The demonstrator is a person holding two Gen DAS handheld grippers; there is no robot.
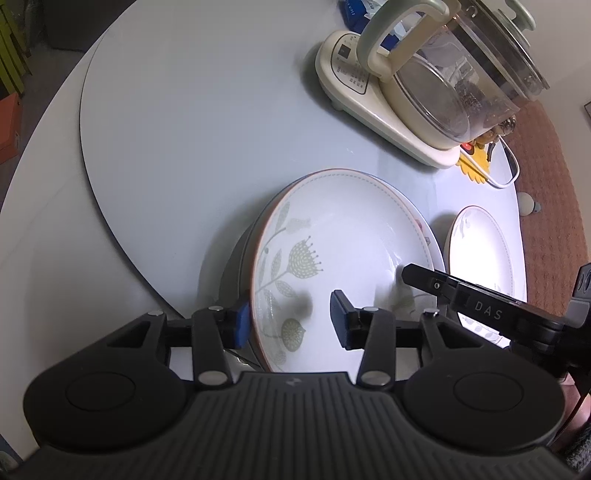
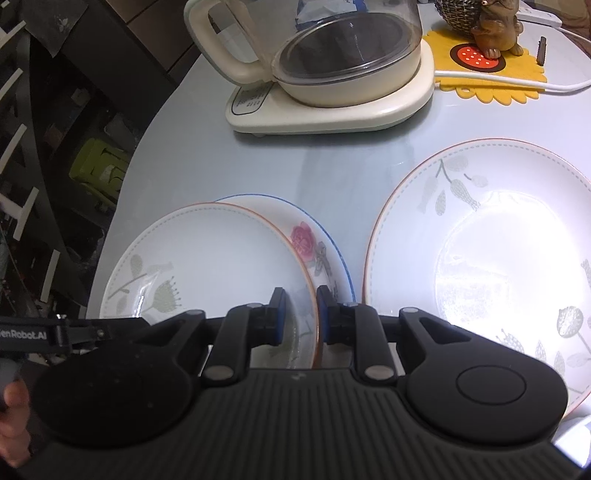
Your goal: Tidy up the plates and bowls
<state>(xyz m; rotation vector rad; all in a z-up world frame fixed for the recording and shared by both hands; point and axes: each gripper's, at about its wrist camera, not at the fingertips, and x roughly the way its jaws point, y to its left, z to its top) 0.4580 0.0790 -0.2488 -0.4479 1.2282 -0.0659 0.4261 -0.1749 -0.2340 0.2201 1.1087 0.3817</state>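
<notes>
The right gripper pinches the near right rim of an orange-rimmed leaf-patterned plate, which lies on a blue-rimmed rose plate. The left gripper stands apart around the same plate's left rim, its blue pads not pressing. Only the right view shows the rose, a larger leaf-patterned plate beside the pair, and a figurine on a yellow felt mat. Both show the glass kettle on the pale blue table.
</notes>
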